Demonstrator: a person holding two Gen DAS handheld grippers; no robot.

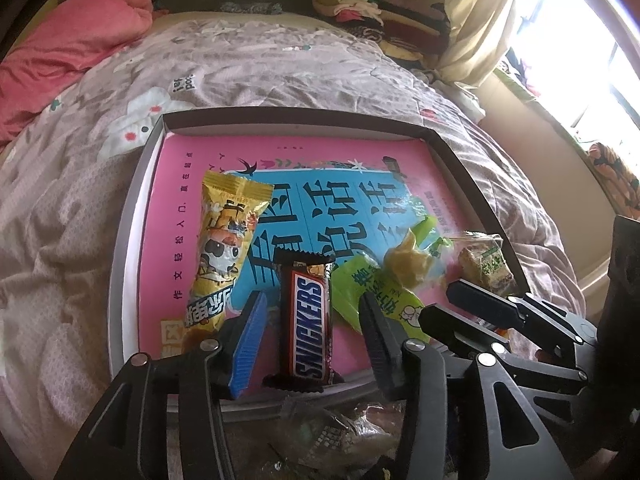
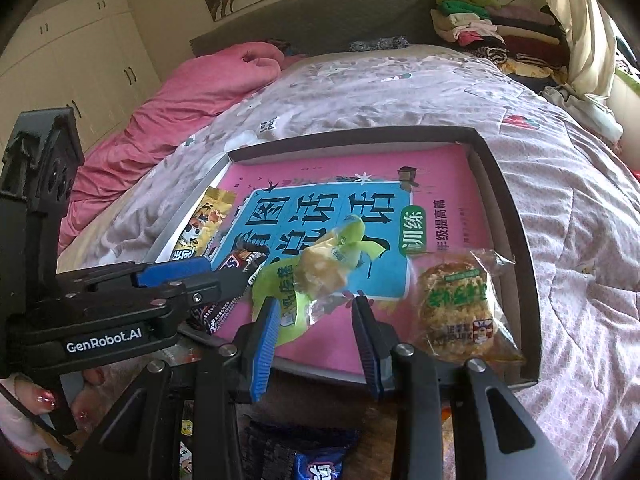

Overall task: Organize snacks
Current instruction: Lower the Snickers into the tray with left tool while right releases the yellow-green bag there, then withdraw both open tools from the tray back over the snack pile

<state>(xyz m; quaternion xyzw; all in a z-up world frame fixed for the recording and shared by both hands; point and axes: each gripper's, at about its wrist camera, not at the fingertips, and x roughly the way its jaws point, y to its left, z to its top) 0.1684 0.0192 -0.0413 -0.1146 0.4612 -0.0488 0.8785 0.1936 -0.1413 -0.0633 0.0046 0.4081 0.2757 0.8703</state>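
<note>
A shallow box [image 1: 132,216] with a pink and blue printed floor lies on the bed. In it lie a yellow snack bag [image 1: 222,248], a Snickers bar [image 1: 307,320], a green-wrapped snack [image 1: 396,276] and a round cake in clear wrap [image 2: 456,304]. My left gripper [image 1: 310,340] is open, its fingers on either side of the Snickers bar. My right gripper [image 2: 316,332] is open at the box's near edge, just before the green-wrapped snack [image 2: 320,276]. The right gripper also shows in the left wrist view [image 1: 460,300].
More wrapped snacks lie below the box's near edge, a clear packet [image 1: 336,432] and a blue one [image 2: 316,464]. The bed has a lilac quilt [image 2: 400,88], a pink duvet [image 2: 192,92] at the left and piled clothes [image 2: 492,28] at the far right.
</note>
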